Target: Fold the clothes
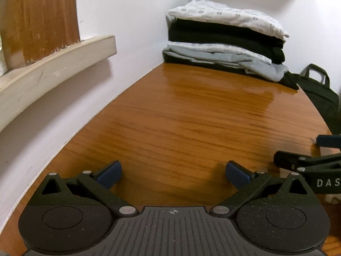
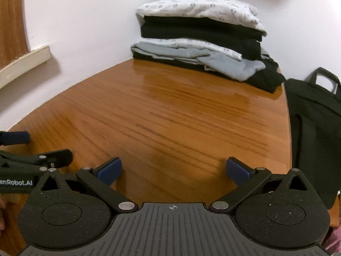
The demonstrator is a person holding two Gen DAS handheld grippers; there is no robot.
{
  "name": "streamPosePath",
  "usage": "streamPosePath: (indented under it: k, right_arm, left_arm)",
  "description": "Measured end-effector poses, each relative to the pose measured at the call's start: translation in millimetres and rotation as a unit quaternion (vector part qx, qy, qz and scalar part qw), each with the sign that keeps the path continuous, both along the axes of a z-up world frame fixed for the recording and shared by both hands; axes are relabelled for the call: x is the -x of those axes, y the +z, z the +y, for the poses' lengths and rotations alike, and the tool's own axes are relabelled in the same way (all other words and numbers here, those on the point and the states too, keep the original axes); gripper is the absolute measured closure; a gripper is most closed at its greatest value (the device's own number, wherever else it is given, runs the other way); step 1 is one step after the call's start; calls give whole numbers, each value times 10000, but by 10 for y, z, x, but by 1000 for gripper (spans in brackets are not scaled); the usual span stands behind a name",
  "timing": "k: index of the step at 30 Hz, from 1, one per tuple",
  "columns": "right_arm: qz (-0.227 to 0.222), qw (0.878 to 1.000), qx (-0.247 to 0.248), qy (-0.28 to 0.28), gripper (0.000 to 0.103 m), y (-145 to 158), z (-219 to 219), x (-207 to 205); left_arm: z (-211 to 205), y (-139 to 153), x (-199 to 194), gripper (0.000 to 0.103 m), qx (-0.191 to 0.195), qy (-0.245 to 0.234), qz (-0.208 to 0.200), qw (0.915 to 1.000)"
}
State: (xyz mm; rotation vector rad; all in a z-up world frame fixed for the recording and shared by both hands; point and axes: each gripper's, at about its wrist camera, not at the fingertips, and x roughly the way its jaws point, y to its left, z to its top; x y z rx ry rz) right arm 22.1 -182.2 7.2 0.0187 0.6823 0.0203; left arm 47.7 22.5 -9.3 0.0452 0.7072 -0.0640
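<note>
A stack of folded clothes (image 1: pixel 226 42) sits at the far end of the wooden table (image 1: pixel 181 117), against the white wall: a white patterned piece on top, black ones under it, then light blue and black. The stack also shows in the right wrist view (image 2: pixel 200 36). My left gripper (image 1: pixel 173 173) is open and empty, low over the near part of the table. My right gripper (image 2: pixel 173 171) is open and empty beside it. Each gripper shows at the edge of the other's view: the right gripper (image 1: pixel 309 160) and the left gripper (image 2: pixel 32 160).
A dark green bag (image 2: pixel 315 123) with a handle stands off the table's right edge, also in the left wrist view (image 1: pixel 319 91). A cream ledge (image 1: pixel 53 70) with a wooden panel (image 1: pixel 42 17) juts from the wall on the left.
</note>
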Motion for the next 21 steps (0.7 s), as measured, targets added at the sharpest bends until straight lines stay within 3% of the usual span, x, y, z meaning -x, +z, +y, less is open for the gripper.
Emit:
streamPosePath:
  k: [21]
  right_arm:
    - [-13,9995,2,-309,0,-6,58,86]
  left_arm:
    - [3,-1,0,0,-11,-27,1,10000]
